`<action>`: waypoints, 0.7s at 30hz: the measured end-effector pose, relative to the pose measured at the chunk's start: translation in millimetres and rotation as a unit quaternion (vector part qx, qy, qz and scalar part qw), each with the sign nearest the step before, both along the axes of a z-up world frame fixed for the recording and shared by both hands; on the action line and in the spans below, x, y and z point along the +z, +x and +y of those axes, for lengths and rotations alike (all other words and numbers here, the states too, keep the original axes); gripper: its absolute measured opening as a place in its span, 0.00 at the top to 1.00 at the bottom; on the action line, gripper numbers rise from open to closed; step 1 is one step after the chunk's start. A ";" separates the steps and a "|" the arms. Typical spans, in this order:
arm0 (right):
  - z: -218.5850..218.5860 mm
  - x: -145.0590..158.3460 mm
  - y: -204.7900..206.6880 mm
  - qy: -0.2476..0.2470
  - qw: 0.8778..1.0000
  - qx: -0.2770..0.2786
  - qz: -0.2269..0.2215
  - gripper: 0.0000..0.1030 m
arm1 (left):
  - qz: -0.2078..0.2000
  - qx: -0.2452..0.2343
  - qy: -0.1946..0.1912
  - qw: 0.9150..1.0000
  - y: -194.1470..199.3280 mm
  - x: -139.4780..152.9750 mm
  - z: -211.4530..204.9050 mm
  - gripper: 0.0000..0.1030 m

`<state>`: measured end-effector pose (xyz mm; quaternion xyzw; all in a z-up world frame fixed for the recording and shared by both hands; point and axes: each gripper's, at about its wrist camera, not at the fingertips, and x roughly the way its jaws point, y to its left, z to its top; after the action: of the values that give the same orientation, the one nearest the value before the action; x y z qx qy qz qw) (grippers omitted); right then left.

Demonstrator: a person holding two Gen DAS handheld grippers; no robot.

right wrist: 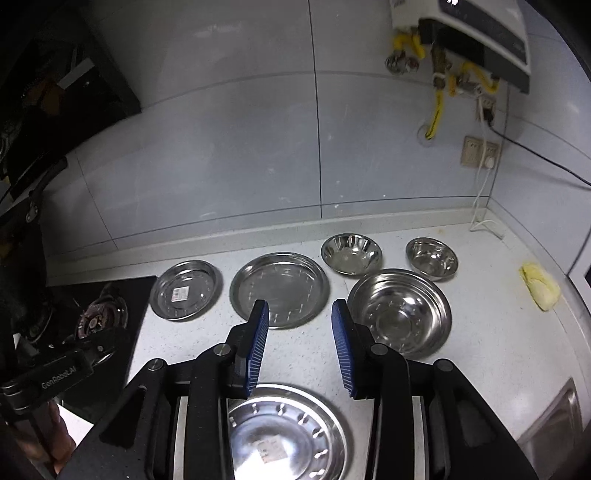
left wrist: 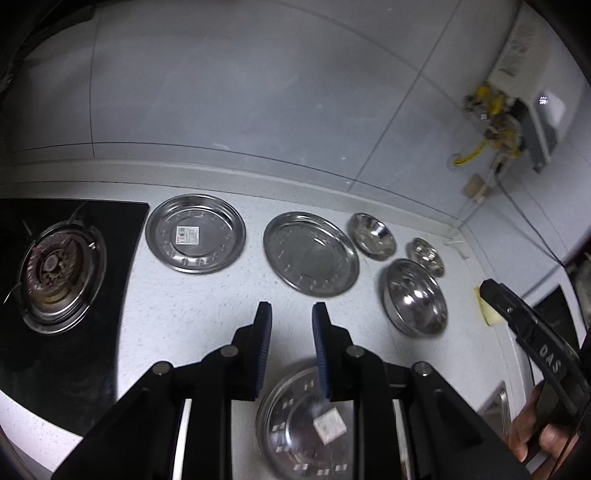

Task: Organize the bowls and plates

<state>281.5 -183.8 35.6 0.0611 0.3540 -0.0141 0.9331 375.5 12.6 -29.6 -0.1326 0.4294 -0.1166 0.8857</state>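
Steel dishes lie on a white speckled counter. A small plate with a label [left wrist: 195,233] [right wrist: 185,290] sits beside the stove. A larger plate [left wrist: 311,253] [right wrist: 279,290] is to its right. Two small bowls [right wrist: 351,253] [right wrist: 431,258] stand at the back, with a large bowl [right wrist: 400,313] [left wrist: 415,296] in front. Another labelled plate [left wrist: 310,424] [right wrist: 284,435] lies nearest, under both grippers. My left gripper [left wrist: 291,314] is open and empty above it. My right gripper [right wrist: 299,314] is open and empty too.
A black gas stove [left wrist: 55,273] fills the left. A yellow sponge [right wrist: 540,290] lies at the right by the wall. A sink edge [right wrist: 554,417] shows at the lower right. A water heater with yellow hoses [right wrist: 476,33] hangs on the tiled wall.
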 end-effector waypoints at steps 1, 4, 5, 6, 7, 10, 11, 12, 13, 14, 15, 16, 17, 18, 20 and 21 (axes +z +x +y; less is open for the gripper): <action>-5.9 -6.4 13.8 0.004 1.000 0.010 0.003 0.69 | 0.005 0.005 0.004 1.000 12.3 -2.8 -7.8 0.79; -22.0 -27.7 55.1 0.023 0.999 0.032 0.022 0.69 | 0.036 0.014 0.014 0.999 60.9 -18.5 -35.0 0.79; -25.2 -37.8 73.8 0.026 0.998 0.038 0.034 0.69 | 0.054 0.013 0.017 0.998 83.5 -28.3 -44.8 0.79; -26.8 -46.8 90.5 0.026 0.998 0.044 0.045 0.69 | 0.064 0.013 0.024 0.998 100.7 -37.5 -51.4 0.79; -29.3 -59.2 110.9 0.027 0.997 0.053 0.055 0.69 | 0.071 0.018 0.029 0.997 111.6 -45.6 -53.6 0.79; -33.7 -94.1 155.7 0.032 0.992 0.061 0.102 0.69 | 0.108 0.040 0.034 0.993 144.5 -81.9 -57.1 0.79; -34.8 -109.6 170.9 0.036 0.990 0.061 0.124 0.69 | 0.120 0.045 0.039 0.991 152.8 -93.9 -56.8 0.79; -34.8 -121.8 181.6 0.038 0.988 0.061 0.140 0.69 | 0.130 0.047 0.044 0.989 160.5 -105.5 -56.1 0.79; -34.6 -136.5 193.6 0.035 0.985 0.061 0.156 0.69 | 0.138 0.048 0.049 0.988 168.4 -116.8 -56.5 0.79; -34.9 -147.8 200.8 0.031 0.984 0.060 0.167 0.69 | 0.147 0.051 0.057 0.986 176.7 -128.5 -56.0 0.79; -35.5 -156.9 206.6 0.030 0.982 0.060 0.176 0.69 | 0.154 0.053 0.061 0.985 183.4 -137.2 -55.1 0.79; -35.5 -163.9 211.5 0.029 0.981 0.059 0.183 0.69 | 0.158 0.051 0.061 0.984 188.9 -141.7 -55.6 0.79; -36.3 -171.9 216.0 0.026 0.980 0.056 0.192 0.69 | 0.162 0.046 0.061 0.984 194.3 -147.7 -56.2 0.79; -36.8 -178.6 219.9 0.022 0.978 0.051 0.199 0.69 | 0.163 0.042 0.064 0.984 198.6 -151.8 -57.5 0.79; -35.7 -187.7 227.5 0.023 0.977 0.052 0.206 0.69 | 0.162 0.033 0.059 0.984 206.6 -157.9 -58.3 0.79; -34.9 -191.5 231.1 0.020 0.976 0.051 0.210 0.69 | 0.166 0.027 0.053 0.984 210.6 -161.2 -58.5 0.79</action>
<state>512.6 -218.6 -155.9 0.0574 0.5450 0.0276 0.8360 586.1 -45.9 -190.8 -0.1144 0.5724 -0.0464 0.8106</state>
